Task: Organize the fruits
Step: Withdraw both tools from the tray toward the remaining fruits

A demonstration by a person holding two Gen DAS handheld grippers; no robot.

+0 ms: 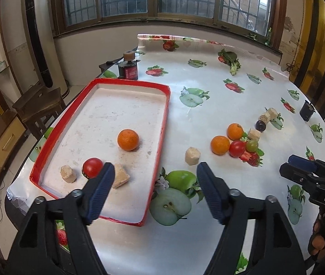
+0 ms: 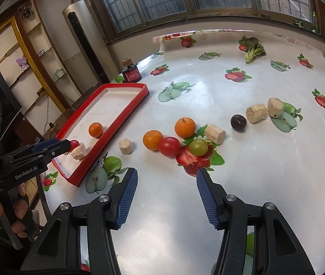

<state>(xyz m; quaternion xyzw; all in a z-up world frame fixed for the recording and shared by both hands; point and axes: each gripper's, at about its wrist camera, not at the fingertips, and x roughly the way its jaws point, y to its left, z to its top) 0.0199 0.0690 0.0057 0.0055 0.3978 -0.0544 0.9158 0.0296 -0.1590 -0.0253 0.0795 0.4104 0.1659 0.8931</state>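
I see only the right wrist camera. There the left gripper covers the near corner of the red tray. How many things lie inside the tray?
Observer: Four. In the red tray lie an orange, a red tomato, an angular beige piece and a round beige piece. The round one lies left of the tomato and is hidden in your view.
Operator: Does the left gripper hold anything?
Observer: No. The left wrist view shows the left gripper open and empty, with its jaws wide apart, one over the tray and one over the table.
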